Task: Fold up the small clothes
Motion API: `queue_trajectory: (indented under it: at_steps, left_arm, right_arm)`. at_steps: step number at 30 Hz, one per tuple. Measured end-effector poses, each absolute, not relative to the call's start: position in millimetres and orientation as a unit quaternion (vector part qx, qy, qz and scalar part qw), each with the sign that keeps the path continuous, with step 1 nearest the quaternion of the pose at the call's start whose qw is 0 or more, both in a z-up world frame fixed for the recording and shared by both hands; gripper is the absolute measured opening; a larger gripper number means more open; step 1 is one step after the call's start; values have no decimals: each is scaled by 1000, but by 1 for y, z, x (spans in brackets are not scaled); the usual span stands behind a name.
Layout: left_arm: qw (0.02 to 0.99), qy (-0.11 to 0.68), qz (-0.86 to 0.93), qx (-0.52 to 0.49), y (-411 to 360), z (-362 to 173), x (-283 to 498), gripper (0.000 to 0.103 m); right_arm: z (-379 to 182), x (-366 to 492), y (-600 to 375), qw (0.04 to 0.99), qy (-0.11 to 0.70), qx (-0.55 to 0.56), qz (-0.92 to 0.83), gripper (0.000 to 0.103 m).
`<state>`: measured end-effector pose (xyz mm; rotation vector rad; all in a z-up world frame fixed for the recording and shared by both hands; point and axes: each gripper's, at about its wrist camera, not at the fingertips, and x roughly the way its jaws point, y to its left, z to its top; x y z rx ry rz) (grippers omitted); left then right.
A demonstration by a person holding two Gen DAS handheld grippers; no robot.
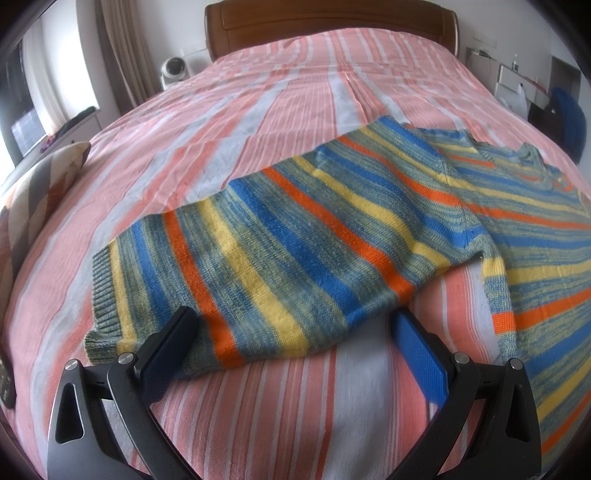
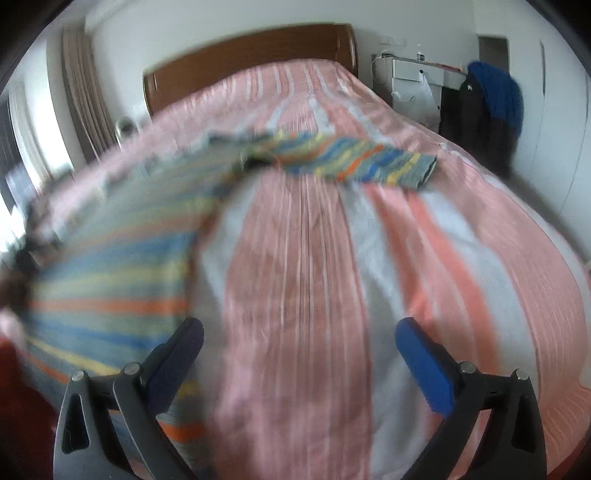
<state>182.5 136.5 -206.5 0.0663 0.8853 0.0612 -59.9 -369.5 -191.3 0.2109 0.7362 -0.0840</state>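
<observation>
A small knitted sweater (image 1: pixel 303 236) with blue, yellow, orange and green stripes lies flat on the pink-striped bed. In the left wrist view one sleeve stretches left, its ribbed cuff (image 1: pixel 105 295) at the end, and the body (image 1: pixel 535 229) fills the right side. My left gripper (image 1: pixel 293 321) hovers open just in front of that sleeve, nothing between its fingers. The right wrist view is blurred: the sweater's body (image 2: pixel 110 273) lies at the left and the other sleeve (image 2: pixel 362 162) reaches right. My right gripper (image 2: pixel 299 332) is open over bare bedsheet beside the sweater's edge.
The bed (image 1: pixel 258 96) runs back to a wooden headboard (image 1: pixel 332 22). A patterned pillow (image 1: pixel 40 192) lies at the left edge. A chair draped with dark and blue clothing (image 2: pixel 491 99) and a white cabinet (image 2: pixel 410 77) stand to the right of the bed.
</observation>
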Motion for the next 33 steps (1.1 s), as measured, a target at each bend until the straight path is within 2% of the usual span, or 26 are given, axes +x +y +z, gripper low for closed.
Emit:
queue_trajectory:
  at_steps: [3,4,7,12,15,16,18,19,20,22,26,33]
  left_arm:
    - [892,450,39,22,137,-204,186,103]
    - [886,462,39,15,137,-201,186,103]
    - [883,468,32,-16,138,-185,170,102]
    - [911,404,23,-85,141,-152,106,102]
    - [917,387,46,-85,139,-153,85,102]
    - [919,383,57,-80,138,-160,81,102]
    - [914,392,68,-76,139,-172,84,102]
    - [910,403,73,-71,139,-185,86,102]
    - [907,408,78,-66,142,-192,88,102]
    - [911,401,81,-56,144,-204,85,102]
    - [915,393,84,-45,138,-208,88,103]
    - [917,387,81,-48,144,-206,86,103]
  right_arm:
    - [-166,-55,-414,927,319,198,-6,102]
    - [-156,-37,-459,913,307,270,3,102]
    - [-158,-18,-496,895,310,322,-12,102]
    - [-199,42,-568,824,342,450,-26,87]
    - [-212,75,-579,805,338,487,-15,74]
    - [-215,84,-579,800,345,490,-12,62]
    - [-228,111,-572,783,389,485,-8,31]
    - [-228,111,-572,783,389,485,-8,3]
    - [-223,118,-566,799,419,425,-72,1]
    - [-215,117,-564,808,415,407,-98,1]
    - [-167,130,-539,850,402,301,-155,1]
    - [-55,193,-420,904,354,240,6,2]
